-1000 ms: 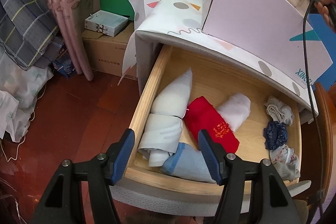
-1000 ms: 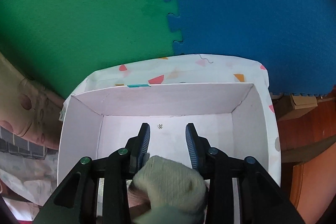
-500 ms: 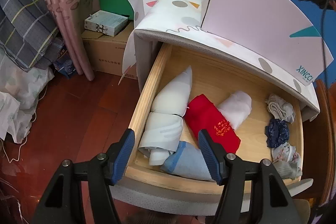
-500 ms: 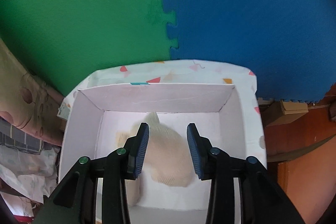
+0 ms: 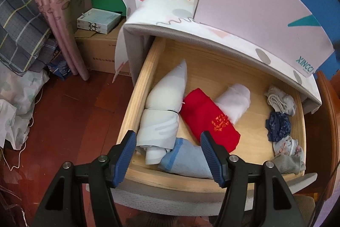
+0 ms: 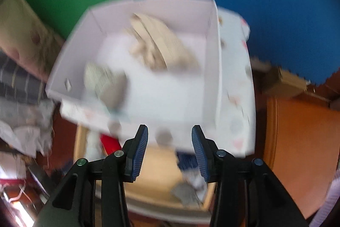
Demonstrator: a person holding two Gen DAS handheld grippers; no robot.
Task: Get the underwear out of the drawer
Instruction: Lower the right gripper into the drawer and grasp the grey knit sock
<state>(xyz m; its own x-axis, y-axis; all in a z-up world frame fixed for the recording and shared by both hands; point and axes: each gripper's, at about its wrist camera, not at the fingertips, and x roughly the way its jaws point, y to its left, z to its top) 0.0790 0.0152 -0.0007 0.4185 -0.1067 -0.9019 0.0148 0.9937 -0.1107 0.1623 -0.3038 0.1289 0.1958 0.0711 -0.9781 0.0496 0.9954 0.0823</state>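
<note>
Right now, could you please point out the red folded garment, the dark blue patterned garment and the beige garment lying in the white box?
red folded garment (image 5: 209, 118), left wrist view, on its middle, above the orange print.
dark blue patterned garment (image 5: 278, 126), left wrist view, on its centre.
beige garment (image 6: 161, 44), right wrist view, blurred, on its middle.

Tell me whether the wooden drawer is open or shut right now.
Open. The wooden drawer is pulled well out from under the cabinet top, with its folded clothes, such as the red bundle, exposed.

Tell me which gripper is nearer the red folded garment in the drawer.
Left. The left gripper hovers just over the red garment; the right gripper is farther, above the drawer's back edge.
</note>
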